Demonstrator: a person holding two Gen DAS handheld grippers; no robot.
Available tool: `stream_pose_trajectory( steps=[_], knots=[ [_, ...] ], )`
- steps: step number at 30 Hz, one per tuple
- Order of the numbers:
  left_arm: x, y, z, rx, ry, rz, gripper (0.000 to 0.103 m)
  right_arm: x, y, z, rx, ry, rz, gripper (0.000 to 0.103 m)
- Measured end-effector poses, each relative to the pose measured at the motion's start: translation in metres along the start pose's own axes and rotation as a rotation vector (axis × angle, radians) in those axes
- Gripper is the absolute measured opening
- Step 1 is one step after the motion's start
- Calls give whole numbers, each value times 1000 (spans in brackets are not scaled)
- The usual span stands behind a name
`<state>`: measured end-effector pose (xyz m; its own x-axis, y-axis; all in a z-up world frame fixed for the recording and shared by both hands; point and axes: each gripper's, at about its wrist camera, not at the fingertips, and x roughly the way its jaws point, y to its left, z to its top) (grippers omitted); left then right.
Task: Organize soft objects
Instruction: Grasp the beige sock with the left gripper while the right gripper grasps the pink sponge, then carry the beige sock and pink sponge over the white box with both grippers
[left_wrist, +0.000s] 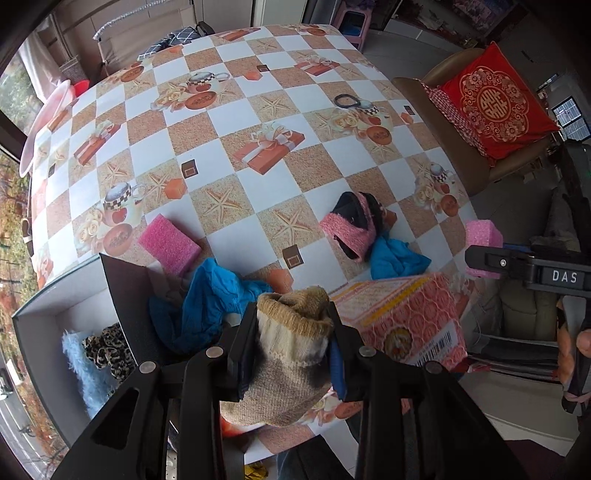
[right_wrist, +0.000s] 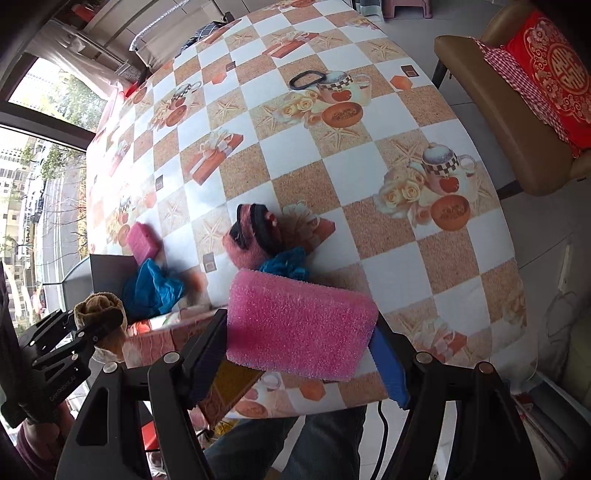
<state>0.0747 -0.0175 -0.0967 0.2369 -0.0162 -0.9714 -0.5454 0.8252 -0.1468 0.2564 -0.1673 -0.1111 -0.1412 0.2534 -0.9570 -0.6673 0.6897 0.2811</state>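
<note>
1. A dark open box (left_wrist: 110, 280) is taken as landmark; a fluffy blue item (left_wrist: 79, 363) and a leopard-print scrunchie (left_wrist: 107, 350) are seen inside it.
2. Just right of the box, a blue cloth (left_wrist: 207, 295) is draped at its wall, and a pink sponge (left_wrist: 170, 243) lies just beyond it.
3. Further right of the box, a knitted beige sock (left_wrist: 291, 343) is pinched between the jaws of the left gripper (left_wrist: 293, 354). It is judged light and limp; a hold at the thick ribbed cuff should be surest.
4. Well right of the box, a pink-and-black knit piece (left_wrist: 351, 229) and a second blue cloth (left_wrist: 395, 256) lie touching.
5. Farthest right, a pink foam block (right_wrist: 299, 328) is clamped across its ends by the right gripper (right_wrist: 299, 350). It is judged light and springy, and a hard squeeze would deform it.
</note>
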Motion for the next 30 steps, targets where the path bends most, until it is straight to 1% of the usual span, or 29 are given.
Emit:
stream_pose_trajectory(
  steps=[8, 11, 16, 20, 30],
  knots=[
    [-14, -4, -44, 44, 21, -42, 36, -11, 25, -52, -68, 9, -10, 74],
    [-17, -1, -58, 43, 30, -52, 36, -12, 38, -69, -95, 21, -8, 74],
    [-25, 6, -74, 37, 17, -62, 36, -8, 61, -91, -156, 58, -6, 74],
    [-33, 17, -81, 25, -7, -64, 36, -4, 83, -102, -214, 81, 3, 74],
    [-51, 58, -100, -57, -56, -57, 36, -2, 143, -114, -382, 83, -7, 74]
  ],
)
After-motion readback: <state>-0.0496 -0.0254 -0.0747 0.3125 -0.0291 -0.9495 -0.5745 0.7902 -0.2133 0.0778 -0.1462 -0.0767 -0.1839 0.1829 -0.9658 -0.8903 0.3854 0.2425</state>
